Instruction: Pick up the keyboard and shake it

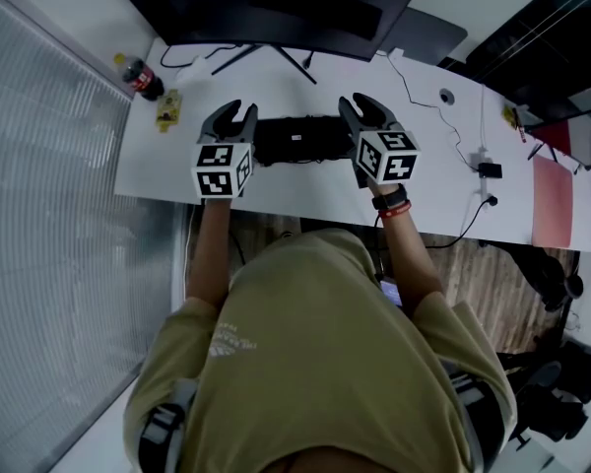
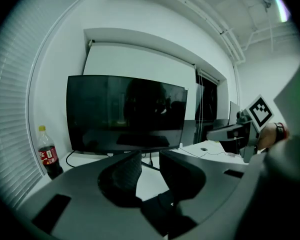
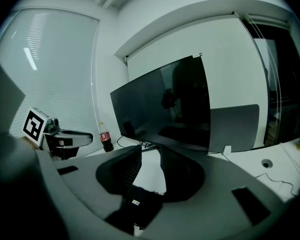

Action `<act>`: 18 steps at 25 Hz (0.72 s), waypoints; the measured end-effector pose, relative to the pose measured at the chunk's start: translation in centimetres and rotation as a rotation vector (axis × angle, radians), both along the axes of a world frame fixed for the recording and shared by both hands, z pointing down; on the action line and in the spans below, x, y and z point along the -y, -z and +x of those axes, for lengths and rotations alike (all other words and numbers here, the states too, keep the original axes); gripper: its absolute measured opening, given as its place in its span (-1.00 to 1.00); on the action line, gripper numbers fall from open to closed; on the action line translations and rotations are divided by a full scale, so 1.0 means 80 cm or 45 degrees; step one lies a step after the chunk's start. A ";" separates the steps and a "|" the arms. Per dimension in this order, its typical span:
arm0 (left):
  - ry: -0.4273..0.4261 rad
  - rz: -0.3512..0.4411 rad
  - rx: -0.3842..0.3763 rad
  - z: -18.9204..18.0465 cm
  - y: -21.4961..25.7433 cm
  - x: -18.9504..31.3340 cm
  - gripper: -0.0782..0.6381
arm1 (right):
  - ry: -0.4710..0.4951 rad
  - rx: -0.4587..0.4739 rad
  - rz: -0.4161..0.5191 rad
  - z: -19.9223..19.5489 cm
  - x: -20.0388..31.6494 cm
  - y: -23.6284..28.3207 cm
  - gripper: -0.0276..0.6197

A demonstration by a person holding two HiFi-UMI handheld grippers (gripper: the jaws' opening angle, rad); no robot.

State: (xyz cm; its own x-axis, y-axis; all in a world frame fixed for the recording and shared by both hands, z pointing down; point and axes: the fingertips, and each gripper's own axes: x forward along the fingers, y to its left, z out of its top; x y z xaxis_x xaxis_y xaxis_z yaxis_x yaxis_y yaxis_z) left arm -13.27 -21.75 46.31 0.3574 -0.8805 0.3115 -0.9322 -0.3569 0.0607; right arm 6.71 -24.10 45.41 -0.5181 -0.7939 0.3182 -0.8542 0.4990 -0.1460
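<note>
A small black keyboard point(image 1: 295, 138) lies across the white desk point(image 1: 443, 195) with a white label facing up. My left gripper point(image 1: 234, 114) is at its left end and my right gripper point(image 1: 357, 101) at its right end, both pointing toward the monitor. In the left gripper view the jaws point(image 2: 150, 159) stand a narrow gap apart, with bare desk between the pads and the keyboard's end point(image 2: 162, 211) low by the jaw base. The right gripper view shows the same: a narrow gap point(image 3: 151, 156), and the labelled keyboard end point(image 3: 140, 206) down in the hollow behind the pads.
A black monitor point(image 1: 276, 8) on a splayed stand sits just behind the keyboard. A cola bottle point(image 1: 138, 75) and a small yellow item point(image 1: 167, 109) are at the desk's left. Cables and a small black device point(image 1: 489, 169) lie to the right. The desk's front edge is close under my wrists.
</note>
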 end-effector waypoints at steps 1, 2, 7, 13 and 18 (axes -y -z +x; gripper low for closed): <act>0.009 0.010 -0.003 -0.001 0.002 0.001 -0.45 | -0.008 0.007 0.007 -0.001 0.001 0.002 -0.53; 0.017 0.015 -0.006 -0.001 0.002 0.002 -0.49 | -0.015 0.012 0.014 -0.001 0.001 0.004 -0.57; 0.025 0.032 -0.023 0.004 0.006 0.002 -0.62 | -0.012 0.021 0.046 -0.010 -0.001 0.014 -0.72; -0.022 0.052 -0.024 0.019 0.019 -0.004 -0.73 | -0.018 0.039 0.074 -0.010 -0.011 0.025 -0.84; -0.038 0.059 -0.046 0.024 0.025 -0.010 -0.73 | -0.035 0.035 0.107 -0.004 -0.018 0.032 -0.84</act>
State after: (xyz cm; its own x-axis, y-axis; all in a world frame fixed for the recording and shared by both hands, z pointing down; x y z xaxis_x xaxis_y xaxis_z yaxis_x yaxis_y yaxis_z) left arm -11.35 -20.92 44.31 0.3937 -0.8826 0.2570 -0.9187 -0.3875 0.0767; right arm 6.36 -22.62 42.85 -0.5036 -0.8312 0.2356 -0.8639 0.4870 -0.1284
